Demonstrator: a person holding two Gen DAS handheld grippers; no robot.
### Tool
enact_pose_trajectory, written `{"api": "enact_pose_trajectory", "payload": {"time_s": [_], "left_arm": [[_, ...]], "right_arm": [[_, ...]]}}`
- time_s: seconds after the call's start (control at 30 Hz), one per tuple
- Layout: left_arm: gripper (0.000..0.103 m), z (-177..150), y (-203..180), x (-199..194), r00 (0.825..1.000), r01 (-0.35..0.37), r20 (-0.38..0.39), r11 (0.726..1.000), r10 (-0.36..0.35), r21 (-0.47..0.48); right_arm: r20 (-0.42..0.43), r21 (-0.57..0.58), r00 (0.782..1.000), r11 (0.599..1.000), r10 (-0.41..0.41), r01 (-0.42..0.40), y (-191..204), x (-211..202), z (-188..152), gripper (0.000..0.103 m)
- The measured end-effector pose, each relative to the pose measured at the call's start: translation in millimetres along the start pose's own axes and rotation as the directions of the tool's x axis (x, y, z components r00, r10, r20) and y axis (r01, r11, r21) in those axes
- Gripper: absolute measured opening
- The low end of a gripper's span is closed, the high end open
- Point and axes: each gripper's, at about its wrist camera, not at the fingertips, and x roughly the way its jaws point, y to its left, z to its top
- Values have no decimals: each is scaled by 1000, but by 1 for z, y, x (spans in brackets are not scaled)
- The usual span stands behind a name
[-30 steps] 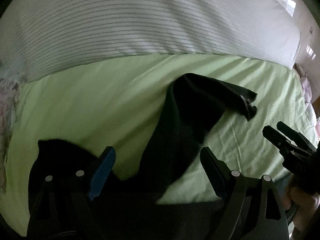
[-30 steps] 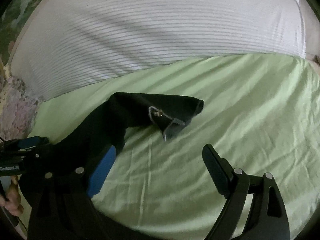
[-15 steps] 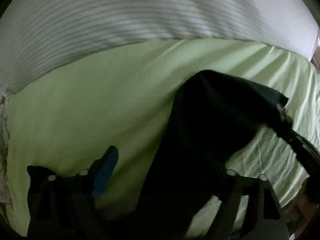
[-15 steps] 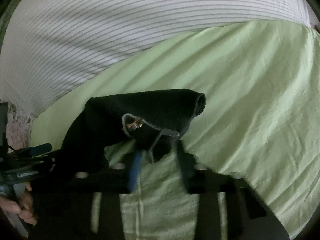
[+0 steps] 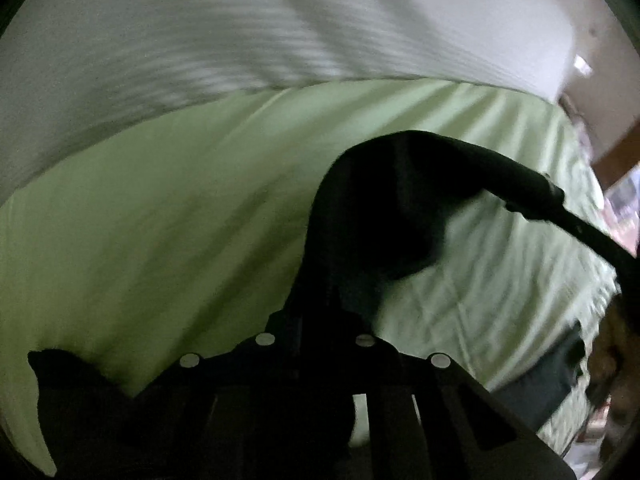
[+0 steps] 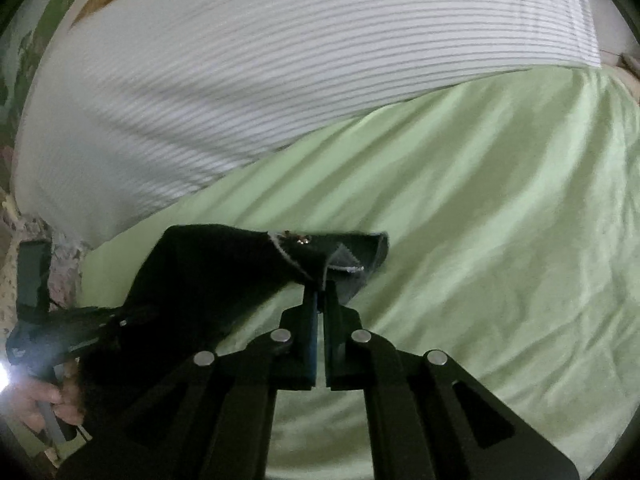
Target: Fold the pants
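Note:
The black pants (image 5: 384,208) (image 6: 208,272) hang lifted above the light green bed sheet (image 5: 160,240) (image 6: 480,208). My left gripper (image 5: 316,304) is shut on a dark fold of the pants. My right gripper (image 6: 320,292) is shut on the waistband corner with the small metal button (image 6: 302,240). In the left wrist view the right gripper (image 5: 560,208) shows at the right, clamping the far end of the cloth. In the right wrist view the left gripper (image 6: 60,328) shows at the far left, held by a hand. Another part of the pants (image 5: 80,400) lies at the lower left.
A white striped quilt (image 5: 280,32) (image 6: 280,72) lies across the far side of the bed. A floral cloth (image 6: 60,256) sits at the left edge. The bed's right edge (image 5: 592,208) meets brown furniture and the floor.
Both grippers moved in on the pants and closed on them. The cloth has risen off the sheet and stretches between the two grippers.

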Motion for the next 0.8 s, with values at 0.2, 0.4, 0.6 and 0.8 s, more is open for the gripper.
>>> {"api": "enact_pose_trajectory", "payload": {"time_s": [0.2, 0.4, 0.6, 0.8], "left_arm": [[6, -29, -31, -42, 996, 75, 44, 994, -79, 85], [6, -72, -70, -67, 990, 117, 56, 973, -131, 200], [6, -127, -97, -83, 984, 163, 25, 945, -178, 284], [6, -161, -113, -85, 979, 195, -6, 931, -202, 308]], "right_arm": [[10, 8, 1000, 1000, -28, 28, -39, -42, 1, 3], [13, 33, 1000, 999, -23, 23, -80, -82, -17, 3], [-38, -11, 999, 1000, -6, 6, -87, -105, -60, 3], [-77, -41, 997, 999, -10, 7, -86, -123, -105, 3]]}}
